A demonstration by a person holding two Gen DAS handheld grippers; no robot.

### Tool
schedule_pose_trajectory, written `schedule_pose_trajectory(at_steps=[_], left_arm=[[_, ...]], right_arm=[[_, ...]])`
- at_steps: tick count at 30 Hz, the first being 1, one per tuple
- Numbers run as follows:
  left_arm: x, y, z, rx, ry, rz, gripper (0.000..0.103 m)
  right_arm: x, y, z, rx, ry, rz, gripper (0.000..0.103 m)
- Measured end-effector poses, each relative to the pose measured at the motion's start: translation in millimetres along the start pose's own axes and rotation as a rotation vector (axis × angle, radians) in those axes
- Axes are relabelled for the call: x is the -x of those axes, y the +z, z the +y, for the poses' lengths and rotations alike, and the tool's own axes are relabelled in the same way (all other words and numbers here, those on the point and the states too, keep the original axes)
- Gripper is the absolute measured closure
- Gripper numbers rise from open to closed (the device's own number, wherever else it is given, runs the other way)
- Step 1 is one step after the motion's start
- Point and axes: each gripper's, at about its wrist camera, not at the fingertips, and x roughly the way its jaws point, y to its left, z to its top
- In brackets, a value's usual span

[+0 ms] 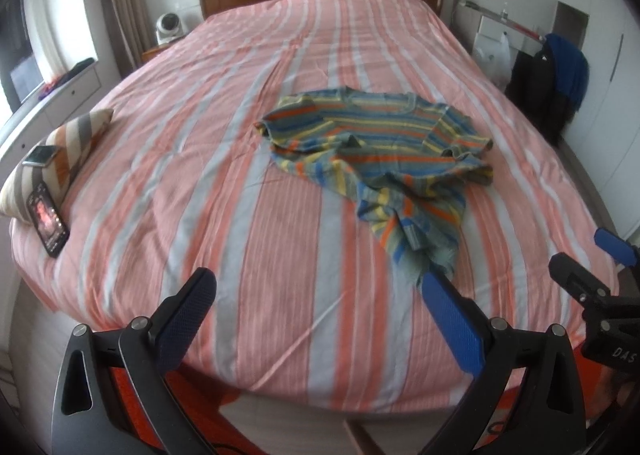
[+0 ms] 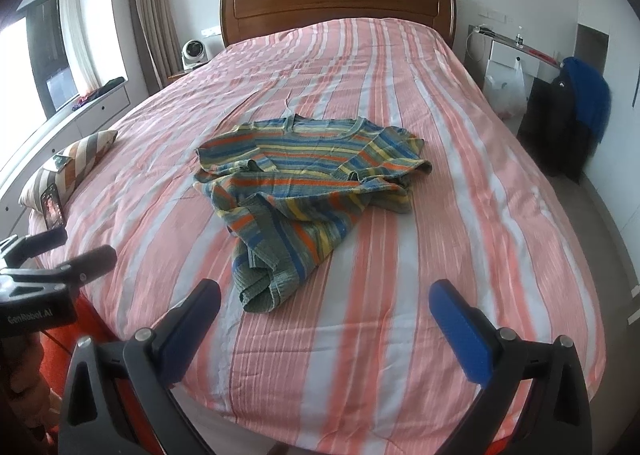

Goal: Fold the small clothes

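On bed (image 1: 280, 215), mid-foot: striped shirt (image 2: 304, 191) crumpled, unfolded | left claw (image 1: 316, 303) jaws apart, empty, short of shirt hem | right claw (image 2: 324, 311) jaws apart, empty, near hem, positioned for grasp

Both grippers hang over the near edge of the bed (image 1: 280, 215), side by side: left gripper (image 1: 320, 295) spread wide, right gripper (image 2: 324, 303) likewise, empty.
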Motion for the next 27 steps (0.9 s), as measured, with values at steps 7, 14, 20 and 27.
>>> schedule_pose_trajectory(at_steps=[7,14,20,27], left_arm=[[-3,1,3,0.003,0.003,0.0,0.0],[-5,-1,5,0.009,-0.002,0.012,0.0],[-6,-2,4,0.01,0.002,0.013,0.0],[-9,-5,5,0.014,0.006,0.028,0.0]], right_arm=[[-2,0,1,-0.001,0.005,0.016,0.0],[-7,-2,6,0.01,0.01,0.023,0.0],[-8,-3,5,0.007,0.01,0.026,0.0],[-13,-5,6,0.009,0.014,0.037,0.0]])
